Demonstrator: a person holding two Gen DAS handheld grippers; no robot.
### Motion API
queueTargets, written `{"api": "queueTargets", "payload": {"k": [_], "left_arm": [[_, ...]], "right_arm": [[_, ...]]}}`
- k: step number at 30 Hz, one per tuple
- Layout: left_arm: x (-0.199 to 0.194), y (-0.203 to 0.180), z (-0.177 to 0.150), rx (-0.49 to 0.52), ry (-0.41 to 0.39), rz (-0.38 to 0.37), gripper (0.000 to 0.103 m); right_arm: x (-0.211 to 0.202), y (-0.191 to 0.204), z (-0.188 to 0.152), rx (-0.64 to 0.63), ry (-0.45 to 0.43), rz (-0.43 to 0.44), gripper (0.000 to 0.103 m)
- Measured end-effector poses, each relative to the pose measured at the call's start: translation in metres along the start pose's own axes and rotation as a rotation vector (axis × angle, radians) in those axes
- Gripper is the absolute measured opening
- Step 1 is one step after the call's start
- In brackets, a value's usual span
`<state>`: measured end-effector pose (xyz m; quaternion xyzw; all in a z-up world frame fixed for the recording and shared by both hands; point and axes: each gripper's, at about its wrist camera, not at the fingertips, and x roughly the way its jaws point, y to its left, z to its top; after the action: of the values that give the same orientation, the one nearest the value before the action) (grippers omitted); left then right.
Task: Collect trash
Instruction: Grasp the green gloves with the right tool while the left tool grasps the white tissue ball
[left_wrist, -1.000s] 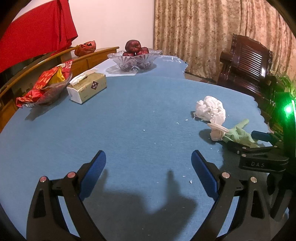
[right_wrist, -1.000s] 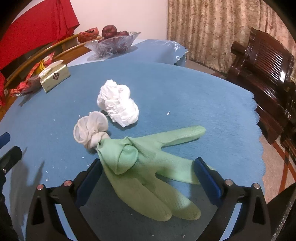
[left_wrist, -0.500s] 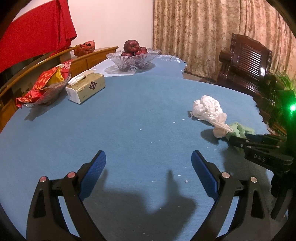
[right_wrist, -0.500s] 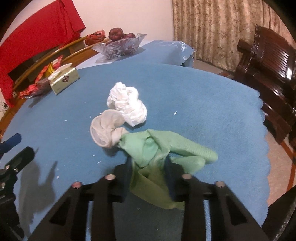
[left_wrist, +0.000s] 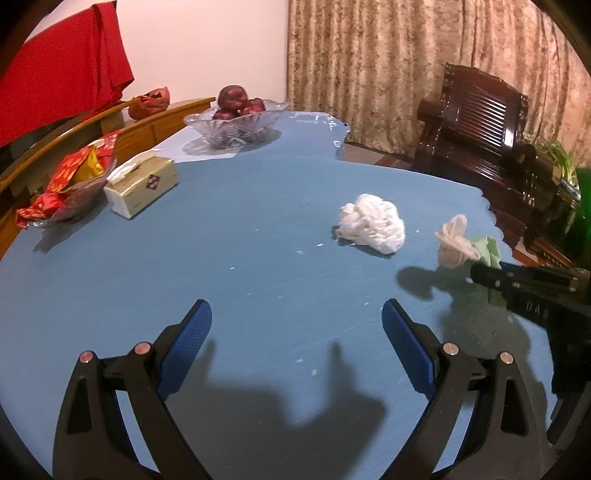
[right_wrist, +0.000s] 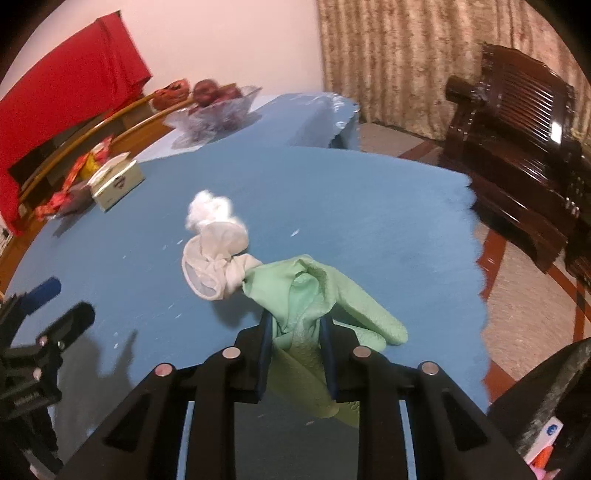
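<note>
Our right gripper (right_wrist: 295, 332) is clamped on the green glove (right_wrist: 314, 295), held above the blue table (right_wrist: 369, 206) with its white cuff (right_wrist: 214, 258) dangling forward. Our left gripper (left_wrist: 295, 332) hovers wide apart, holding nothing. The crumpled tissue (left_wrist: 371, 223) lies on the table near the glove.

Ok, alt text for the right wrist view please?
The right gripper, jaws shut, holds a crumpled pale green rubber glove with a knotted whitish cuff above the round blue table; a crumpled white tissue wad lies behind.
</note>
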<state>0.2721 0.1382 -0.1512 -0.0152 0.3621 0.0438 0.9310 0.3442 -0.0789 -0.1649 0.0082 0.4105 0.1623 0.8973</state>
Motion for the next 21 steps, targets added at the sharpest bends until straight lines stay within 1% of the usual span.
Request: {"api": "queueTargets", "payload": {"k": [3, 9, 14, 21], "left_arm": [[0.009, -0.01, 0.006, 0.002, 0.001, -0.011, 0.091], [0.037, -0.032, 0.028, 0.009, 0.001, -0.033, 0.091], [0.064, -0.051, 0.046, 0.026, 0.009, -0.04, 0.091], [0.095, -0.066, 0.057, 0.021, 0.042, -0.038, 0.091]], "right_arm": [[0.003, -0.014, 0.011, 0.015, -0.007, -0.021, 0.024], [0.013, -0.035, 0.027, 0.063, -0.01, -0.05, 0.024], [0.021, -0.047, 0.032, 0.087, -0.008, -0.059, 0.024], [0.028, -0.056, 0.032, 0.099, -0.004, -0.058, 0.024]]}}
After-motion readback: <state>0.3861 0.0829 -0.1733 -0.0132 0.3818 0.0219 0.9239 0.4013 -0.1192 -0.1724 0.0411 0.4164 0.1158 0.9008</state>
